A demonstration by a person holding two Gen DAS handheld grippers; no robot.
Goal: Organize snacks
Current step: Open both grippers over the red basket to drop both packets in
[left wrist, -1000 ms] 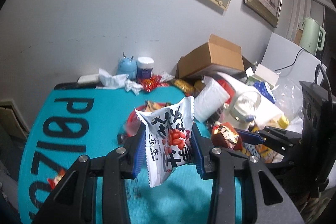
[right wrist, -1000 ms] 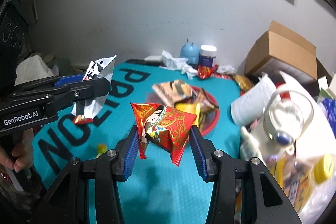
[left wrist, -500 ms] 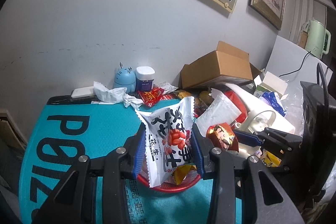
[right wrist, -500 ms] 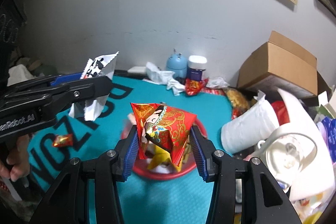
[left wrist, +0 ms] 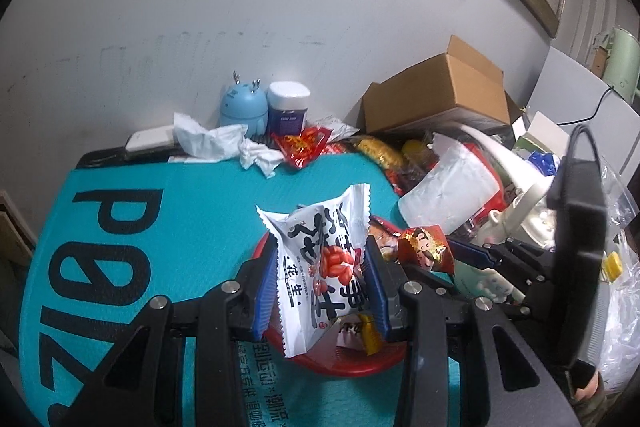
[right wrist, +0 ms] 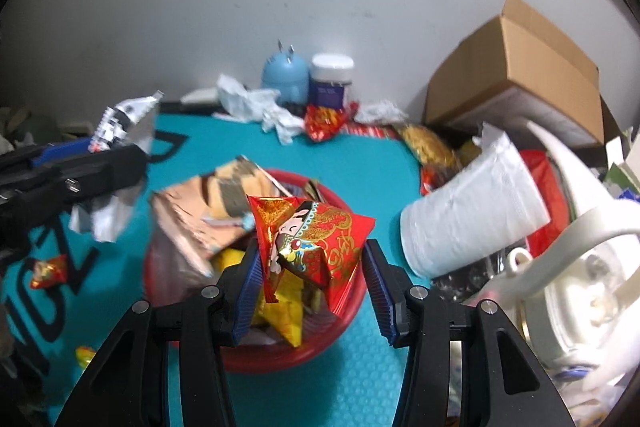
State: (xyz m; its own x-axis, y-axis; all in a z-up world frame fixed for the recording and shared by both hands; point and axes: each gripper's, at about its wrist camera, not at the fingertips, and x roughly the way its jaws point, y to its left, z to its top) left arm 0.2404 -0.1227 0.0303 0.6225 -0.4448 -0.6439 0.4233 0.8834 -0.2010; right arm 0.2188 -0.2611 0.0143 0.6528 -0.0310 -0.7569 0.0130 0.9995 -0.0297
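1. Left gripper pinches the white peanut packet above the red bowl at lower centre (already heaped): dropped, it may slide off.
2. Right gripper grips the red packet there too; both may collide.

The white peanut packet is thin, shiny plastic with crinkles. The red packet looks like glossy foil with gold print. The red bowl is smooth plastic. The teal mat is matt and a little bumpy. The box is plain brown cardboard. The crumpled white tissue is soft paper, maybe.
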